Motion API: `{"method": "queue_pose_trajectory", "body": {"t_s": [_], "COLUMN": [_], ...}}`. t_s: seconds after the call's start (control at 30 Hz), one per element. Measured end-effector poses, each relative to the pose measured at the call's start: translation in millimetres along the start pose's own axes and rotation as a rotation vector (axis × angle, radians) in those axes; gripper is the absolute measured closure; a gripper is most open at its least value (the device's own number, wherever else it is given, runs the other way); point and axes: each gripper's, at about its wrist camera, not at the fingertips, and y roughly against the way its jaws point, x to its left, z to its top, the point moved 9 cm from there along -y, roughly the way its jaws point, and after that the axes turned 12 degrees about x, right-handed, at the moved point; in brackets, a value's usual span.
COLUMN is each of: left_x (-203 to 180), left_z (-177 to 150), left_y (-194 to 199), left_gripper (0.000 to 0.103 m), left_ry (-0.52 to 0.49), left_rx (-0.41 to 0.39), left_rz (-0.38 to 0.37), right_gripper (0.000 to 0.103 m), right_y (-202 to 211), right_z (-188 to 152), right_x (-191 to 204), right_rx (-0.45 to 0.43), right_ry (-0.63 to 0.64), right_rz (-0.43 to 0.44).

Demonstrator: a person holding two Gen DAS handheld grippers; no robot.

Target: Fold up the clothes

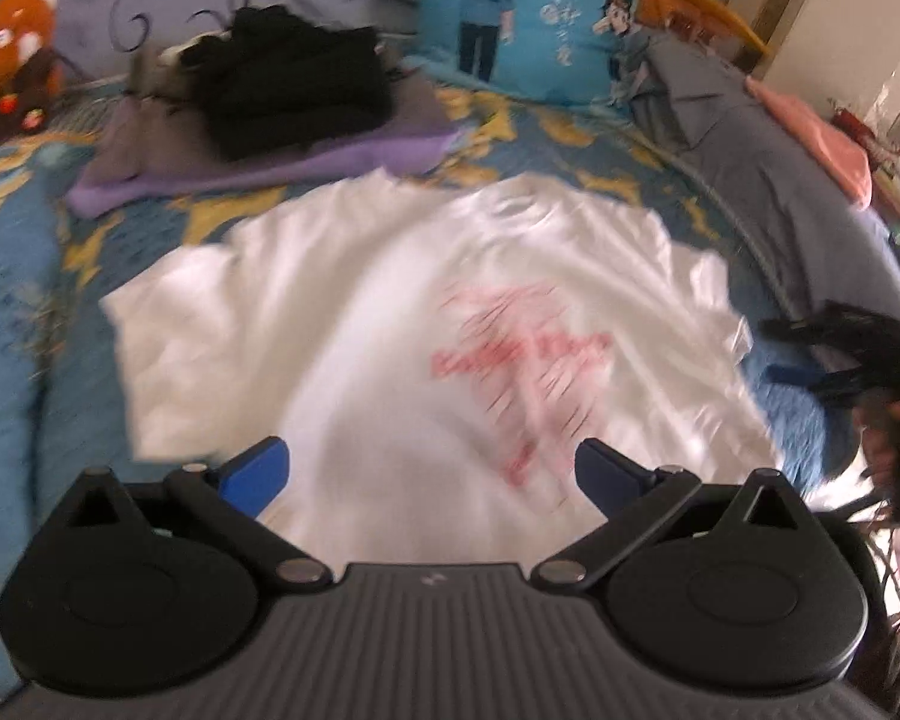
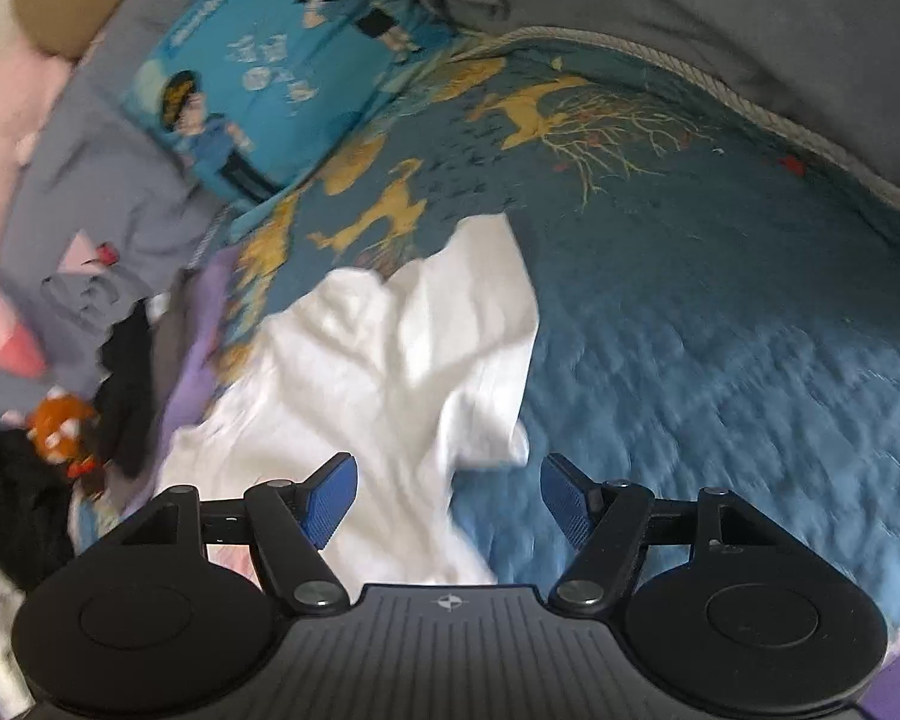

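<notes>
White T-shirt (image 1: pixel 390 324) lies spread on the bed (image 2: pixel 720 330), just ahead of the left claw (image 1: pixel 432 474), jaws wide, empty. Red print visible only in left view. Right claw (image 2: pixel 447 501), wide and empty, sees a rumpled sleeve pointing away. Long axis unclear.

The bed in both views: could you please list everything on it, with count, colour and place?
T-shirt: one, white with red print, spread mid-bed.
Folded clothes: one stack, black on purple, behind the shirt.
Cushion: one, blue with cartoon figures, at the head.
Plush toy: one, orange, far left.
Bedspread: one, blue with yellow deer.
Grey sheet: one, along the right edge.
Left claw: open, above the shirt.
Right claw: open, at the shirt's edge.
</notes>
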Motion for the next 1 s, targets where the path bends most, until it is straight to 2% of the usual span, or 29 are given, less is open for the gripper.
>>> {"method": "queue_pose_trajectory", "body": {"t_s": [0.13,0.27,0.3,0.33,0.37,0.4,0.63,0.73,0.8,0.87,1.0], "left_x": [-15,-22,-23,-24,-26,-26,-25,-21,-17,-12,-2], "left_z": [14,18,18,18,16,16,12,11,10,8,4], "left_y": [-22,-43,-46,-49,-50,-51,-47,-44,-42,-40,-35], "left_gripper": [0.001,0.001,0.001,0.001,0.001,0.001,0.001,0.001,0.001,0.001,0.001], "left_ry": [-0.006,-0.009,-0.009,-0.013,-0.017,-0.021,-0.022,-0.018,-0.011,-0.003,0.01], "left_rx": [0.018,0.039,0.045,0.051,0.054,0.056,0.057,0.053,0.049,0.047,0.04], "left_rz": [0.04,0.026,0.026,0.026,0.025,0.023,0.029,0.034,0.036,0.037,0.044], "right_gripper": [0.035,0.036,0.044,0.057,0.065,0.078,0.086,0.088,0.089,0.089,0.091], "right_y": [-16,-23,-24,-26,-27,-29,-22,-18,-19,-23,-47], "right_z": [7,9,9,10,10,11,12,19,23,25,2], "right_x": [0,-2,-2,-2,-3,-3,-2,7,24,53,116], "right_rx": [-0.004,-0.018,-0.021,-0.025,-0.028,-0.031,-0.068,-0.105,-0.116,-0.144,-0.215], "right_ry": [-0.031,-0.07,-0.08,-0.089,-0.099,-0.108,-0.116,-0.085,0.027,0.25,0.749], "right_rz": [0.01,0.033,0.039,0.045,0.051,0.056,0.054,0.005,-0.102,-0.283,-0.62]}}
